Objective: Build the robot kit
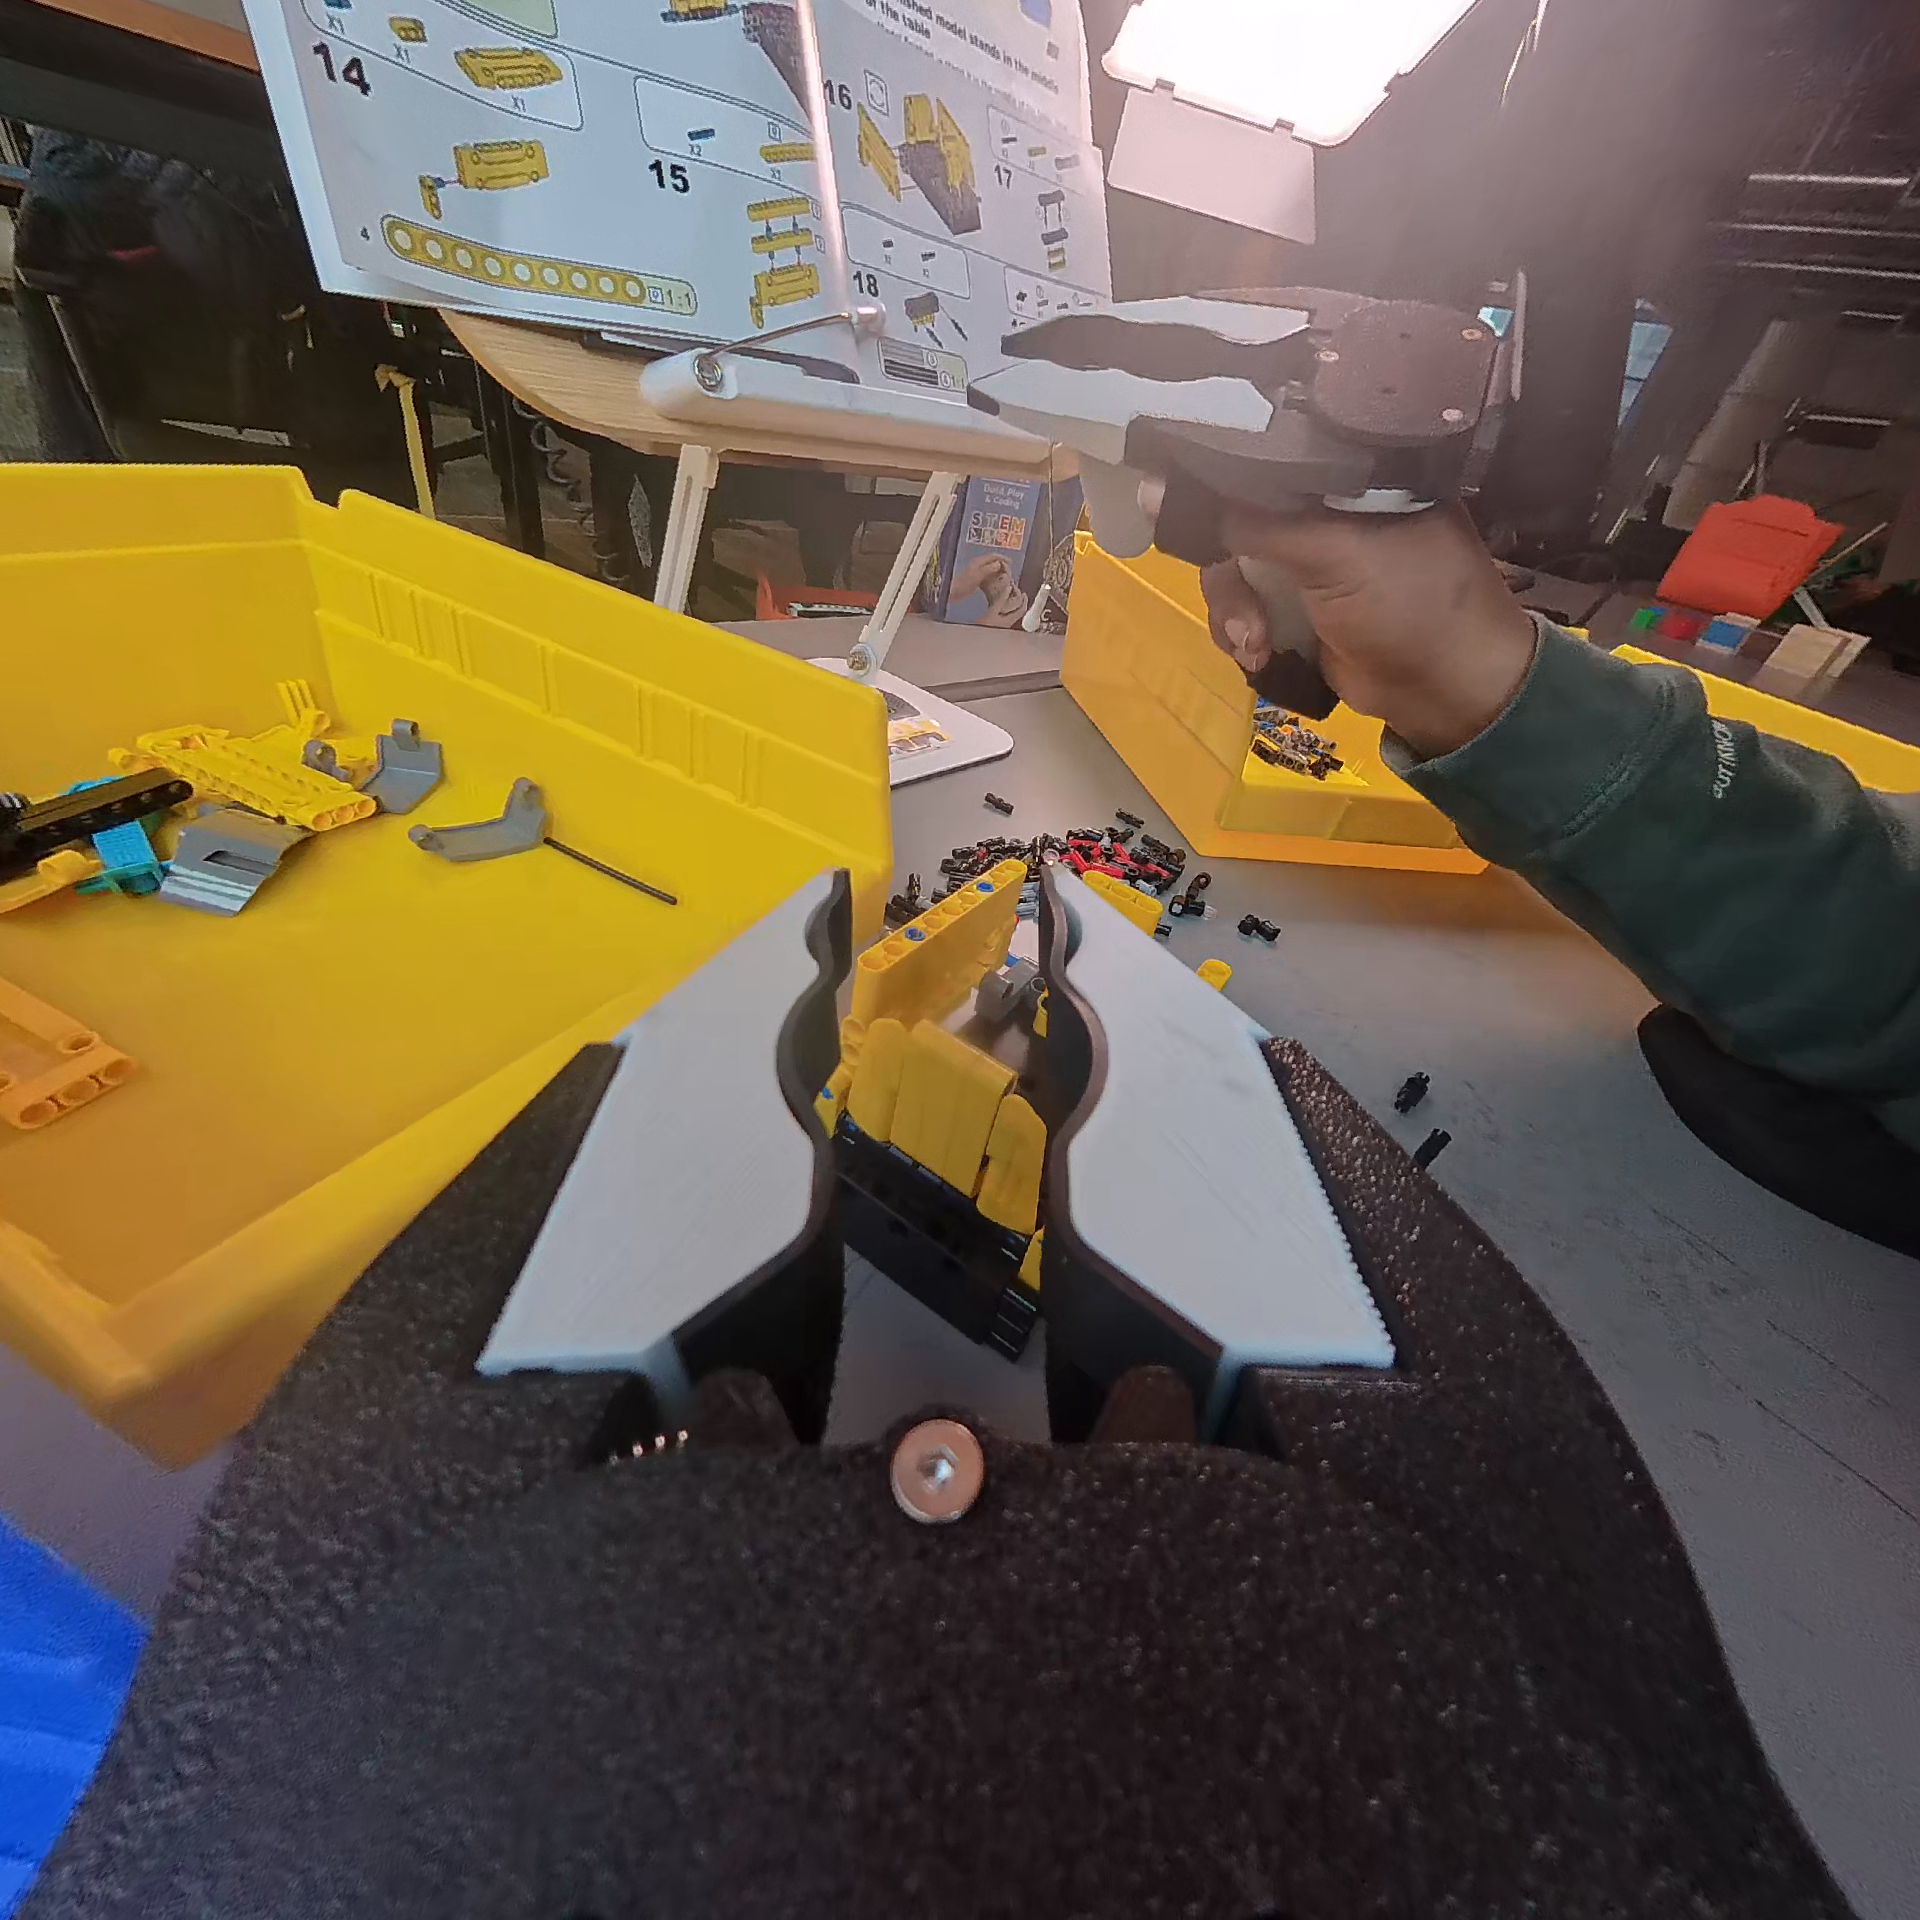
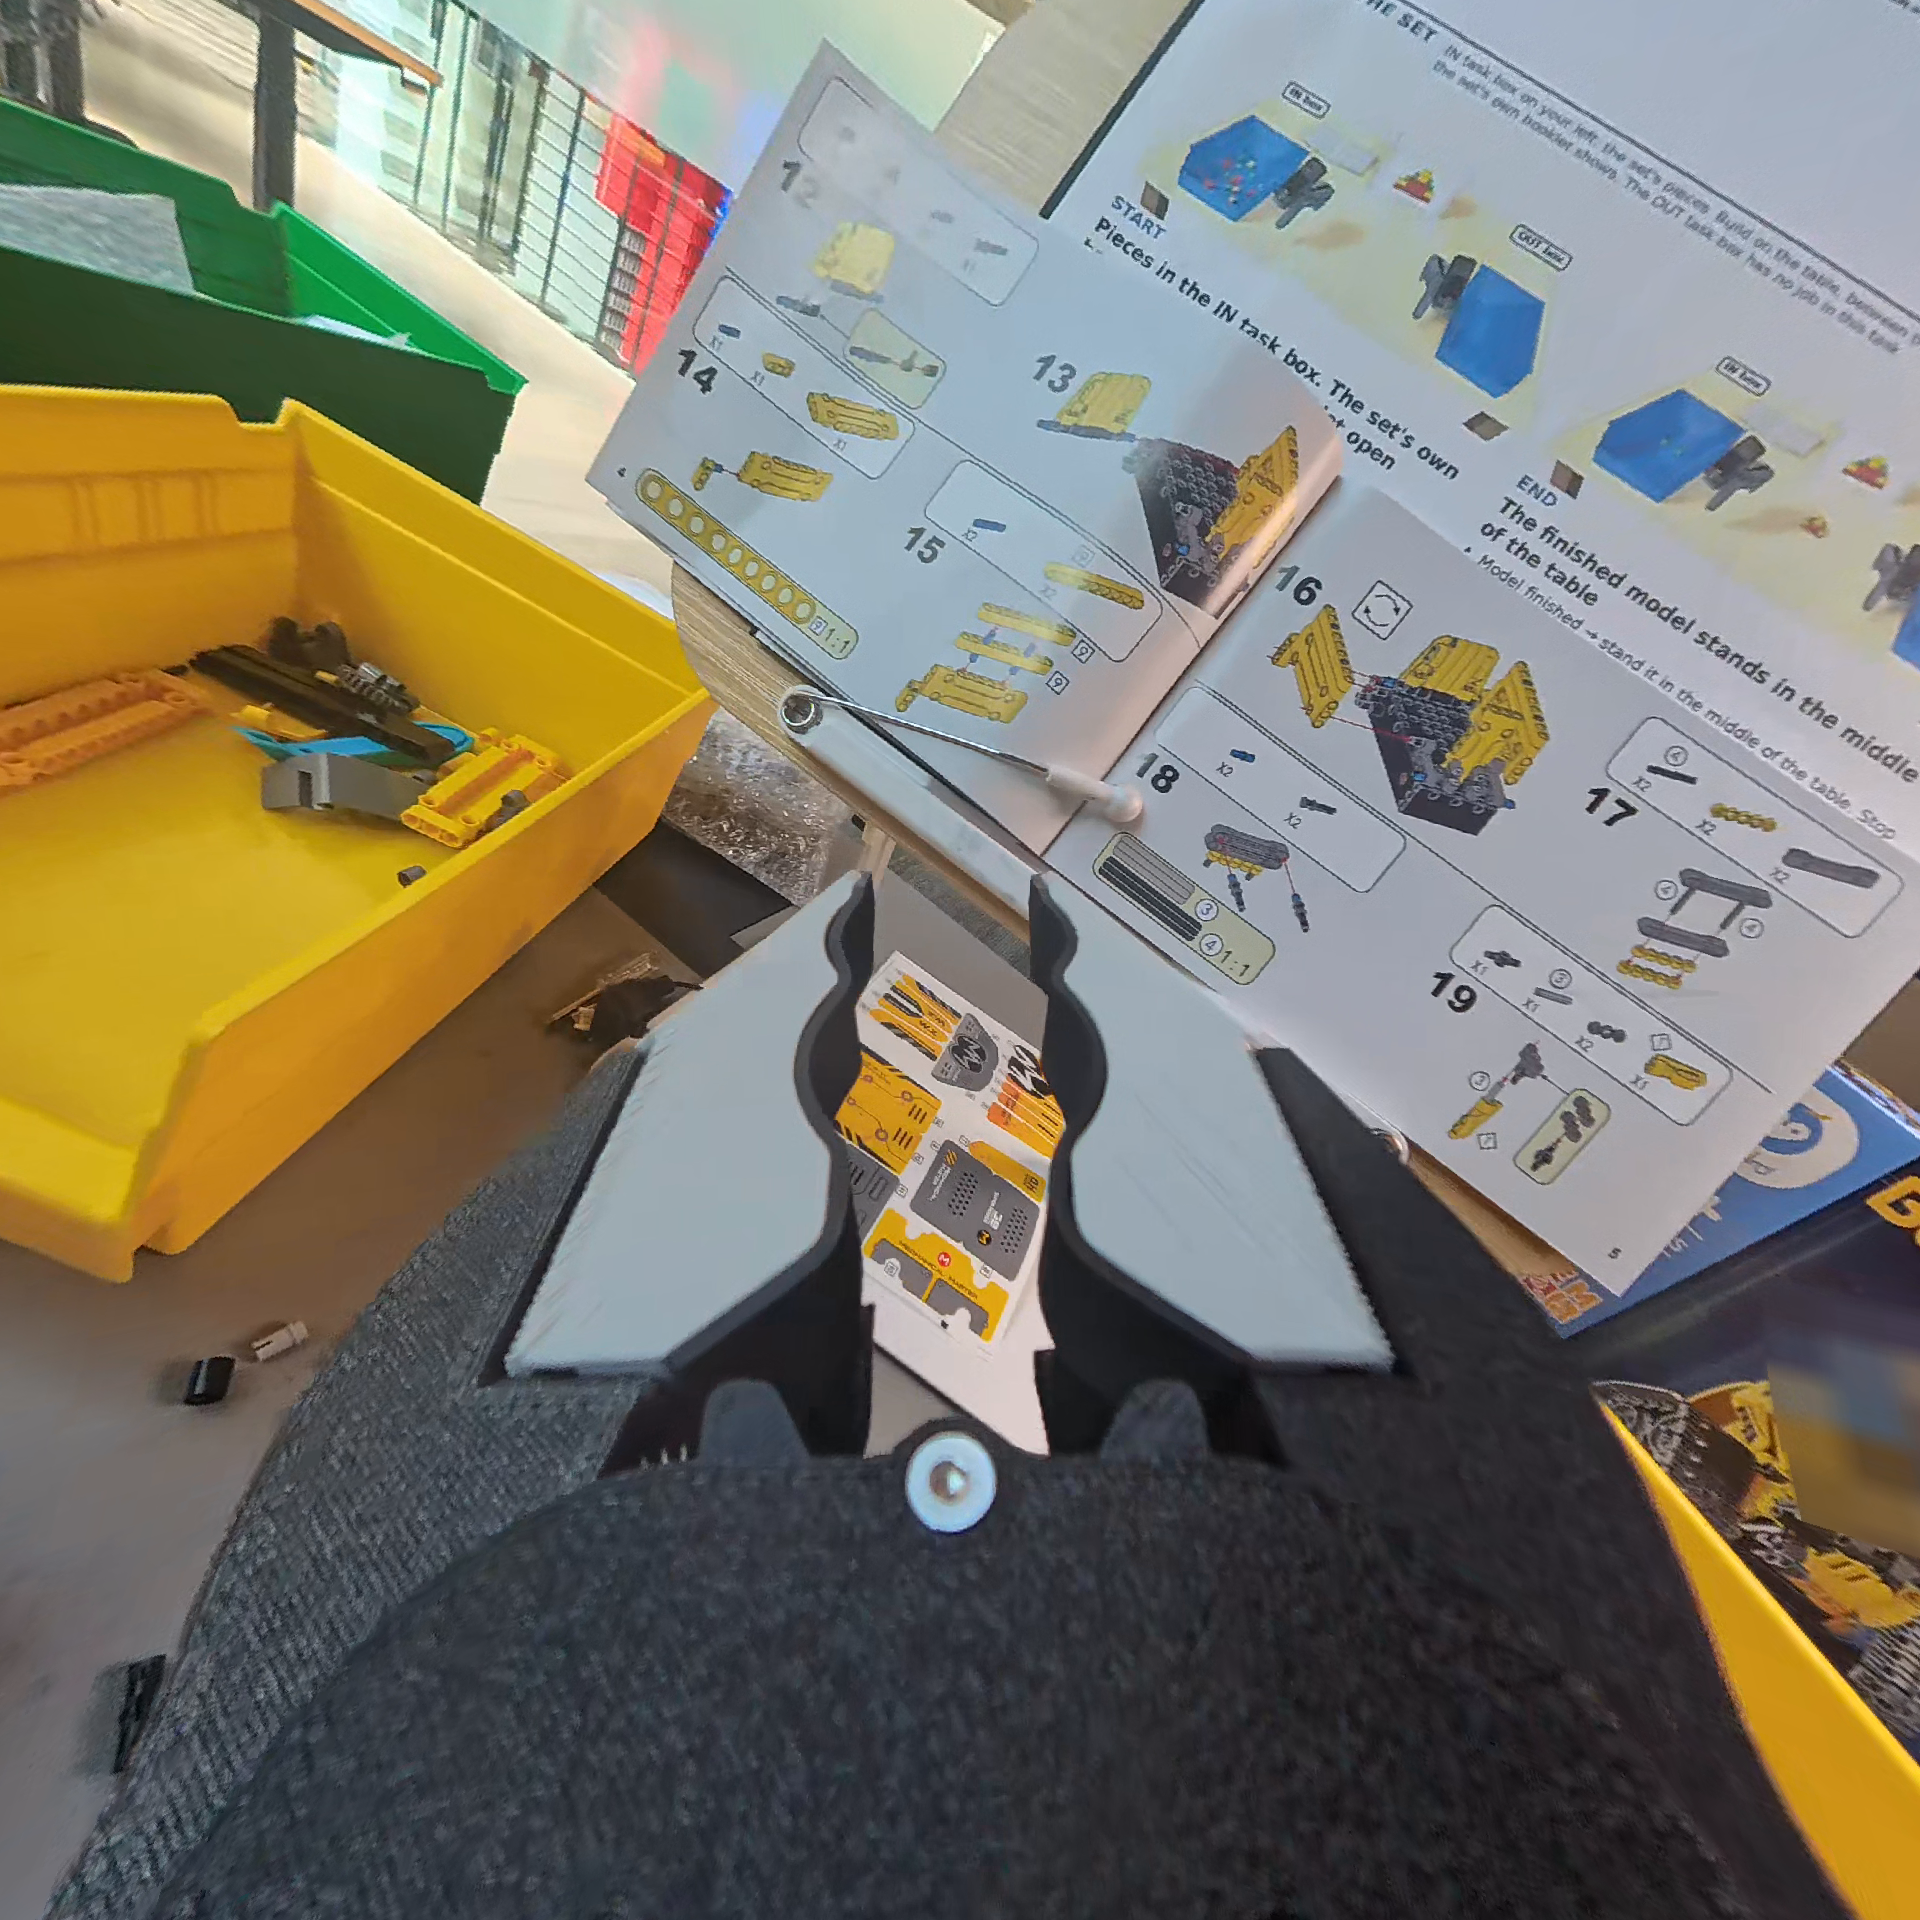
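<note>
My left gripper [image 1: 945, 894] is shut on a yellow and black brick model [image 1: 935, 1101] and holds it over the grey table, beside a yellow bin [image 1: 416, 1039]. My right gripper [image 2: 948, 894] is open and empty. It is raised in the air in front of an open instruction booklet [image 2: 1039, 623] on a stand, with a sticker sheet [image 2: 945, 1143] showing behind the gap between its fingers. In the left wrist view the right gripper [image 1: 987, 374] is held up by a hand [image 1: 1382, 613] near the booklet [image 1: 582, 156].
The yellow bin [image 2: 156, 987] holds several loose yellow, grey and black parts. A pile of small black and red pins [image 1: 1081, 857] lies on the table. A second yellow bin [image 1: 1143, 665] stands at the right. A green bin [image 2: 260, 343], a lamp [image 1: 1278, 52] and a dark box [image 2: 1766, 1455] are around. The gap from one gripper's tips to the other's is roughly 25 cm.
</note>
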`<state>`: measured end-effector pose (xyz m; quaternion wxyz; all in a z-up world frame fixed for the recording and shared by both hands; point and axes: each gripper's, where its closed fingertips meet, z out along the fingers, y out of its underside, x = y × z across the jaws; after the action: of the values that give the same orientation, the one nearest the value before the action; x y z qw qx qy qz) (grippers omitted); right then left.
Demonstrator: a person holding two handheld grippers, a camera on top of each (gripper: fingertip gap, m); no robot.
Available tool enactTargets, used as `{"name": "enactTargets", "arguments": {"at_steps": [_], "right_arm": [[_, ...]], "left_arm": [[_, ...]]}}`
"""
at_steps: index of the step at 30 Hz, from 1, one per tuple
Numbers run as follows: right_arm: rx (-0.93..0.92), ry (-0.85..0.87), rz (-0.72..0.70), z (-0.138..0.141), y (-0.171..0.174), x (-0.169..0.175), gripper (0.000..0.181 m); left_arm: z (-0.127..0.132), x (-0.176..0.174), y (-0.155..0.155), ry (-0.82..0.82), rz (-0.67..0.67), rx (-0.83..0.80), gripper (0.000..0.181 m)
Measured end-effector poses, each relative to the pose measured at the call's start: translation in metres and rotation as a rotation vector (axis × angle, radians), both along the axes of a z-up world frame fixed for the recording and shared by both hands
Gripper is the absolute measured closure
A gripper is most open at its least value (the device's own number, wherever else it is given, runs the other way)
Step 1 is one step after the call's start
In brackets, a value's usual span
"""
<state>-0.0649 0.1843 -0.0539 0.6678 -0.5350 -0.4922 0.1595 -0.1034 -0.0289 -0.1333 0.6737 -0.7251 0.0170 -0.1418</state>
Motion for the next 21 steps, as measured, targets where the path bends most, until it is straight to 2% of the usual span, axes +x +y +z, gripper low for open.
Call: {"name": "enactTargets", "arguments": {"at_steps": [4,6,10,15,21], "right_arm": [[-0.04,0.036,0.032,-0.003,-0.009,-0.005,0.135],[-0.084,0.068,0.064,-0.004,-0.014,-0.008,0.132],[-0.176,0.149,0.154,-0.004,-0.025,-0.01,0.134],[-0.249,0.271,0.293,0.014,-0.043,-0.004,0.138],[-0.402,0.291,0.36,0.025,-0.062,0.026,0.137]], "left_arm": [[0.0,-0.001,0.0,-0.004,0.002,0.001,0.147],[0.001,-0.001,0.0,-0.004,0.004,0.003,0.147],[0.002,-0.002,-0.001,-0.002,0.007,0.01,0.147],[0.004,-0.002,-0.003,0.026,0.016,0.023,0.147],[0.006,-0.007,-0.006,0.066,0.055,0.019,0.146]]}}
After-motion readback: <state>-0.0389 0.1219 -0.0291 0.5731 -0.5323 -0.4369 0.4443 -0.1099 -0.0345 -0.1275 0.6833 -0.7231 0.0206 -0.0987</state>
